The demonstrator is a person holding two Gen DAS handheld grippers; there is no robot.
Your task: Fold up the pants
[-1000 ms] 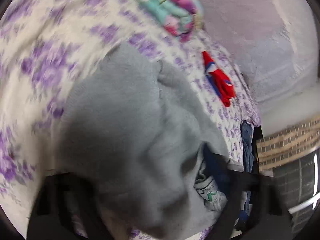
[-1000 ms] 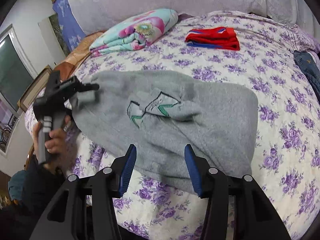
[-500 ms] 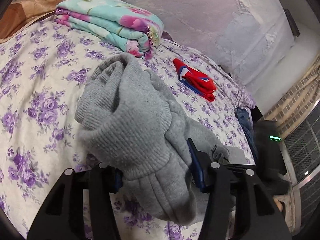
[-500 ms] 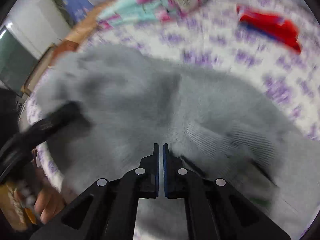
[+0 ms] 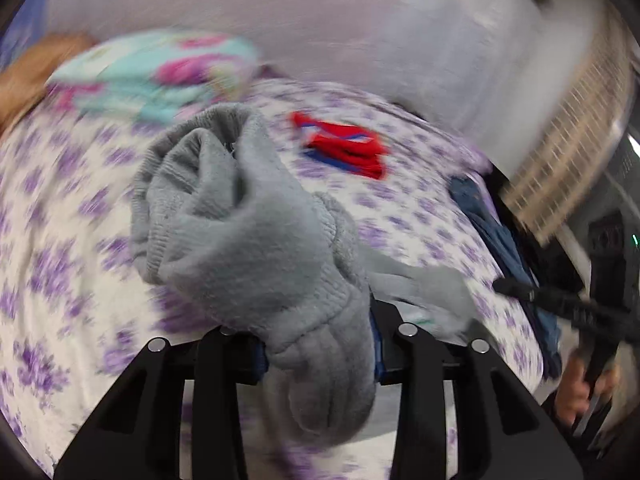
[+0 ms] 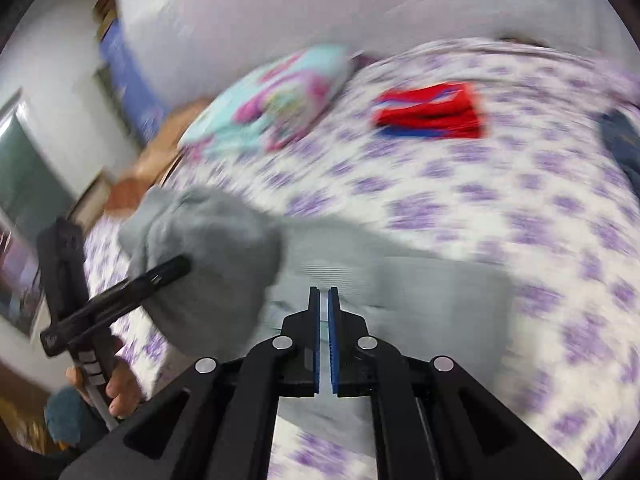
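Observation:
The grey knit pants (image 5: 256, 240) lie on the floral bedsheet (image 5: 60, 208). My left gripper (image 5: 320, 344) is shut on a thick bunch of the grey cloth, which drapes over its fingers and is lifted off the bed. In the right wrist view the pants (image 6: 380, 280) stretch from the left gripper (image 6: 176, 270) across to my right gripper (image 6: 324, 296). The right jaws are nearly closed on a thin edge of the grey cloth. Both views are blurred by motion.
A folded teal and pink floral blanket (image 6: 276, 96) lies at the bed's far left. A folded red and blue garment (image 6: 432, 112) lies at the far middle. Dark blue jeans (image 5: 504, 248) hang at the bed's right edge. A padded headboard (image 6: 280, 12) stands behind.
My right gripper has closed from wide open onto the pants' edge. My left gripper has lifted its bunch of cloth and swung it. Both cameras are moving fast.

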